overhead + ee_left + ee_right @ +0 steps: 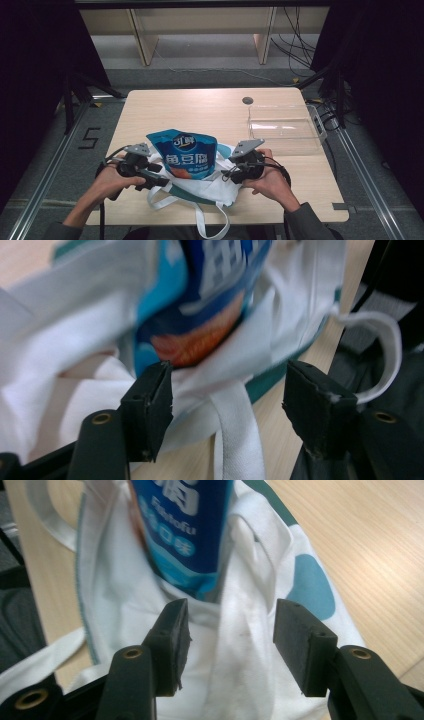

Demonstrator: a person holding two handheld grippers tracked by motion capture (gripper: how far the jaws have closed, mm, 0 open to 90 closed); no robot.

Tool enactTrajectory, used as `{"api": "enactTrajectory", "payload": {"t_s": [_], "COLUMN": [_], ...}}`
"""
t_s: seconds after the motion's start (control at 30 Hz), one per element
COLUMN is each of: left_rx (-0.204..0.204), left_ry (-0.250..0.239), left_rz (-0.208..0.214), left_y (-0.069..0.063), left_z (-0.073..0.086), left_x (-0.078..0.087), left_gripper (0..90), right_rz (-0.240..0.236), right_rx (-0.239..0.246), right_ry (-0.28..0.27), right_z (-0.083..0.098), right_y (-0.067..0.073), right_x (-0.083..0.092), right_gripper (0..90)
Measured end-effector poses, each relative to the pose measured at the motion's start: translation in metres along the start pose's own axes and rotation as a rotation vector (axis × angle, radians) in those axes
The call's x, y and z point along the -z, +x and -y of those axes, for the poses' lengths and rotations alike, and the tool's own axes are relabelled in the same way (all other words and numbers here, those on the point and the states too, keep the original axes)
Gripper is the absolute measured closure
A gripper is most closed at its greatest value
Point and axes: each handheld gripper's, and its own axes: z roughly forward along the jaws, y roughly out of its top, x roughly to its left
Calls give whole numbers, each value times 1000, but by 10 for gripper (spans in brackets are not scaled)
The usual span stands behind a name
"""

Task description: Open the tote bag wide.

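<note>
The blue snack packet [186, 152] is seen standing half inside the white cloth bag [210, 187], between the two claws. The left claw [227, 400] is held apart, with the bag's strap [237, 435] just beyond it, unpinched. The right claw [230, 640] is likewise spread, bag cloth lying loose beyond its pads.

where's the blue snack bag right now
In the high view the blue snack bag stands near the table's front edge, its lower part tucked in the white cloth bag, between the left gripper and right gripper.
</note>
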Motion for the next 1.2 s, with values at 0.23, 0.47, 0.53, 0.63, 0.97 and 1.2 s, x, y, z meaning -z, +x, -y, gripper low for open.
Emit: {"api": "enactTrajectory", "payload": {"t_s": [0.23,0.47,0.53,0.63,0.97,1.2], "left_rx": [-155,-194,-193,-215,-160,-116], "left_ry": [142,260,268,296,258,179], "left_rz": [-23,-43,-40,-42,-44,-16], "left_y": [-7,-13,-13,-13,-16,-17], "left_z": [19,38,41,41,44,31], "left_x": [-27,-49,-53,-53,-53,-30], "left_gripper": [531,801,805,807,793,457], "right_rz": [-11,82,106,130,117,60], "right_rx": [48,50,-23,-56,-77,-227], "right_ry": [56,64,84,117,224,62], "right_z": [-9,-19,-17,-10,11,8], "right_y": [-9,-40,-50,-63,-73,-77], "right_x": [-28,-43,-50,-67,-103,-74], "right_gripper": [624,887,888,888,889,693]}}
